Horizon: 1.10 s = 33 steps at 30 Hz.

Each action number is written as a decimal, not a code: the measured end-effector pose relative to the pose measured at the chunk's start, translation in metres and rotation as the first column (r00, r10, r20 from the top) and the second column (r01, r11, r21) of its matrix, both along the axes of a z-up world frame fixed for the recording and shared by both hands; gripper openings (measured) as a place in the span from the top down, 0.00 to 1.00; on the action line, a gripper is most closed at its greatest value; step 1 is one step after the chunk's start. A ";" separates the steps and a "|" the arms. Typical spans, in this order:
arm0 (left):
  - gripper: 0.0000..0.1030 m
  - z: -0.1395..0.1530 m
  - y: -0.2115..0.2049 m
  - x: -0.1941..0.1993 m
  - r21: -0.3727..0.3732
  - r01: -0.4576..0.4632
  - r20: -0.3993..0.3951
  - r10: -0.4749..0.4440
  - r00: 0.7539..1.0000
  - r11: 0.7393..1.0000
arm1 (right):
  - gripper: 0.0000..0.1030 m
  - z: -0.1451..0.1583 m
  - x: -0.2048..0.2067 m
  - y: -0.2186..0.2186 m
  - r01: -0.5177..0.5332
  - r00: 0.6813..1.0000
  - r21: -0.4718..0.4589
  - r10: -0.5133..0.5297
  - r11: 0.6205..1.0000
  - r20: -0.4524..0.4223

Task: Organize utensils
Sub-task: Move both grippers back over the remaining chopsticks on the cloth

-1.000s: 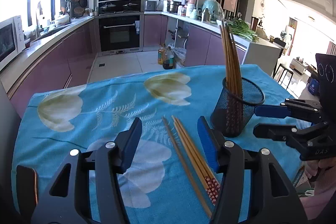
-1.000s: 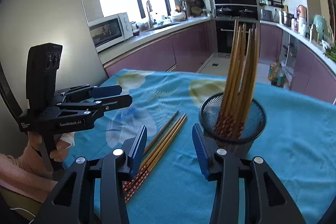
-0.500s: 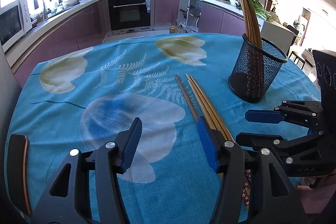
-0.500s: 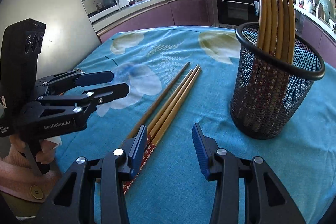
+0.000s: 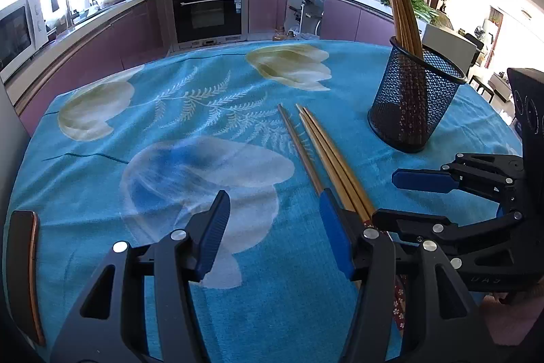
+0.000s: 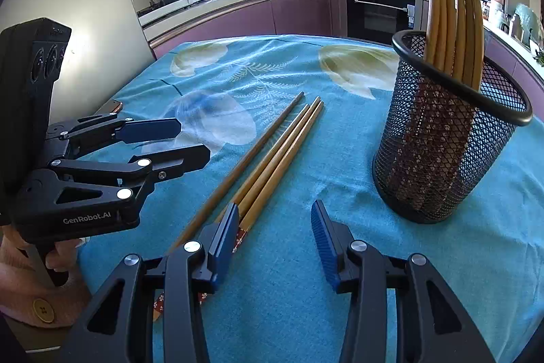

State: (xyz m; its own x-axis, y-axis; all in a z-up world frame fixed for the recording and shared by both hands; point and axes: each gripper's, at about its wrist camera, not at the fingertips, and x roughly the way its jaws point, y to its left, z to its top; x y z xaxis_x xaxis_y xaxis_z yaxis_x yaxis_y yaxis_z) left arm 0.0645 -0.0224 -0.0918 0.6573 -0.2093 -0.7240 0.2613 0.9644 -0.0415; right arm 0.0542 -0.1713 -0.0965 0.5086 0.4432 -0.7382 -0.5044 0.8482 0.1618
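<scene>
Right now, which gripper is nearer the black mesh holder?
Right. The right gripper hovers just in front of the black mesh holder, to its left; the left gripper sits further left, beyond the loose wooden chopsticks.

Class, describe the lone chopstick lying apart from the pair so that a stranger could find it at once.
Start at the black mesh cup on the blue floral tablecloth. Left of it lie three loose wooden chopsticks. The lone darker chopstick is leftmost, angled slightly away from the touching pair.

Patterned ends of loose chopsticks [image 5: 326, 152] hidden behind left gripper [image 5: 272, 235]; phone [image 5: 22, 274] cut by frame edge; holder [image 6: 445, 159] mesh obscures chopstick bottoms.
</scene>
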 end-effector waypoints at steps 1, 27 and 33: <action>0.47 0.000 0.000 0.000 0.000 0.002 -0.002 -0.002 1.000 1.000 | 0.59 0.000 0.000 0.001 -0.001 1.000 -0.001 0.001 1.000 0.001; 0.50 -0.011 -0.017 0.016 0.018 0.057 -0.043 -0.057 0.997 0.998 | 0.59 -0.003 0.004 0.002 0.020 1.000 -0.049 -0.020 0.999 -0.008; 0.54 -0.016 -0.020 0.021 0.018 0.066 -0.068 -0.065 0.996 0.998 | 0.59 -0.003 0.004 0.002 0.021 1.000 -0.051 -0.021 0.999 -0.009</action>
State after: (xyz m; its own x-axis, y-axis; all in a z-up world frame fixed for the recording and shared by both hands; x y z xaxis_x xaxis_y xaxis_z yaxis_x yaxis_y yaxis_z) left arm 0.0856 -0.0426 -0.1078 0.5920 -0.2354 -0.7708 0.3212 0.9461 -0.0421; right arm 0.0582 -0.1690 -0.0992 0.5100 0.3946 -0.7643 -0.4851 0.8657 0.1233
